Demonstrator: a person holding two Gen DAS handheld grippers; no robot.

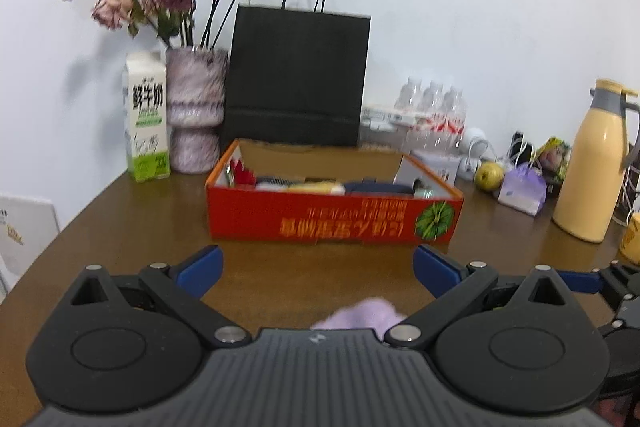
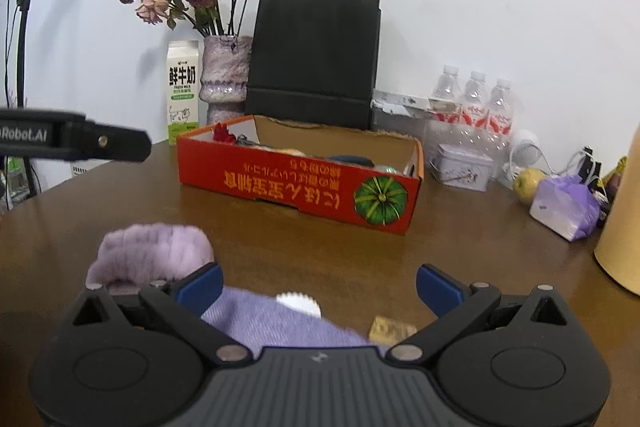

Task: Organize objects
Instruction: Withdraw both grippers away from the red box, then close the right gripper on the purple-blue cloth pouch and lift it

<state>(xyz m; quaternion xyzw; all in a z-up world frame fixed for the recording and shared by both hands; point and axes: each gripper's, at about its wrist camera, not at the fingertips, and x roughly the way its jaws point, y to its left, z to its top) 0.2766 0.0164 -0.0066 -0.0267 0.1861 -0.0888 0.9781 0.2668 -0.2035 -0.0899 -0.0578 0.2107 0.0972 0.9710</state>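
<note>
A red cardboard box [image 1: 332, 217] [image 2: 296, 187] with a pumpkin picture stands open on the brown table and holds several small items. My left gripper [image 1: 318, 267] is open and empty in front of the box, with a bit of lilac fluffy fabric [image 1: 360, 313] just below it. My right gripper [image 2: 318, 285] is open above a lilac fluffy item [image 2: 156, 253], a purple knitted cloth [image 2: 272, 319] with a white ruffled piece [image 2: 298, 303], and a small tan block [image 2: 390, 331]. The left gripper's body [image 2: 80, 143] shows at the left of the right wrist view.
Behind the box stand a black paper bag [image 1: 296, 79], a vase of dried roses [image 1: 196, 107] and a milk carton [image 1: 146, 119]. Water bottles [image 2: 474, 107], a tin [image 2: 462, 167], an apple [image 2: 528, 183], a purple pouch [image 2: 566, 205] and a yellow thermos [image 1: 592, 167] are at the right.
</note>
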